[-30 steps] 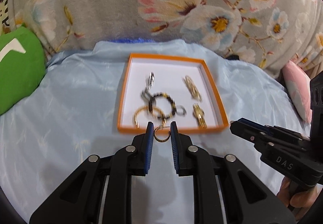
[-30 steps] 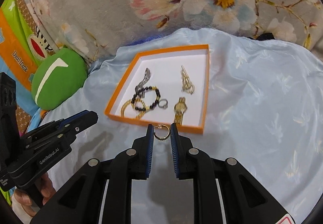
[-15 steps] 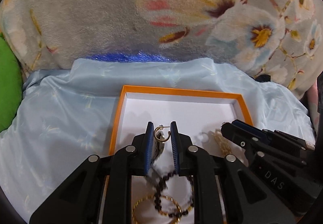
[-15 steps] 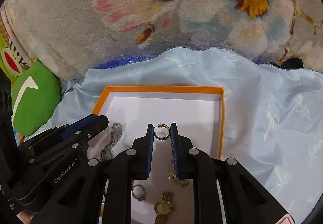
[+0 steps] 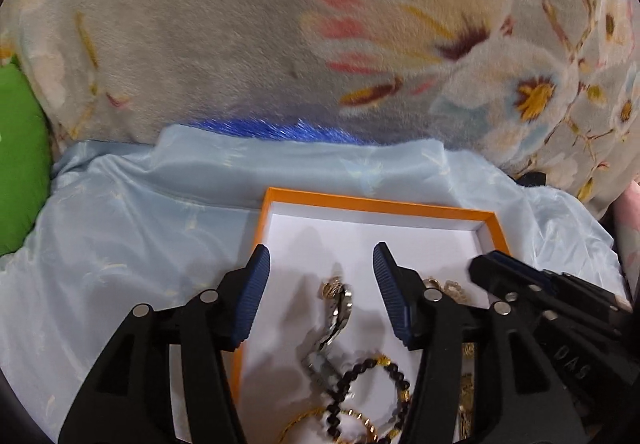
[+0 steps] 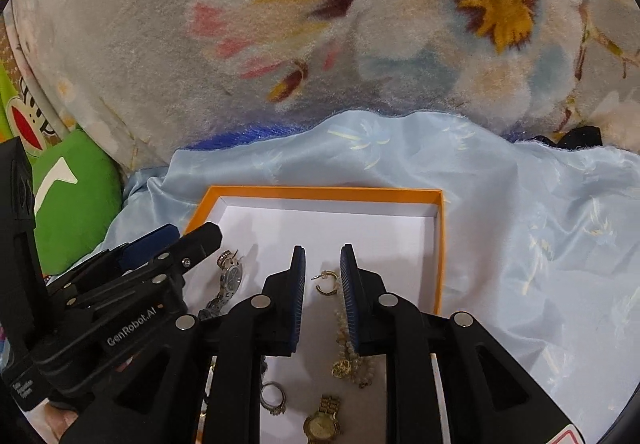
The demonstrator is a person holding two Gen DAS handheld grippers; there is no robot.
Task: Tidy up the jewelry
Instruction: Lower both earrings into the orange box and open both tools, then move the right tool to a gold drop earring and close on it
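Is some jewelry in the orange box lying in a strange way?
Yes. A small gold earring rests on the silver watch at the orange box's left side, and the watch strap overlaps the black bead bracelet.

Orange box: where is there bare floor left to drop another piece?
Bare: in the orange box, the white strip along the far wall and the far-right corner. Crowded: the near half, with silver watch, hoop earring, bead chain, ring, gold watch.

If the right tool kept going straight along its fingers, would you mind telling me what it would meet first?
Most likely the small gold hoop earring between the right tool's tips, which looks already let go, then the white floor of the orange-rimmed tray. Depth is uncertain.
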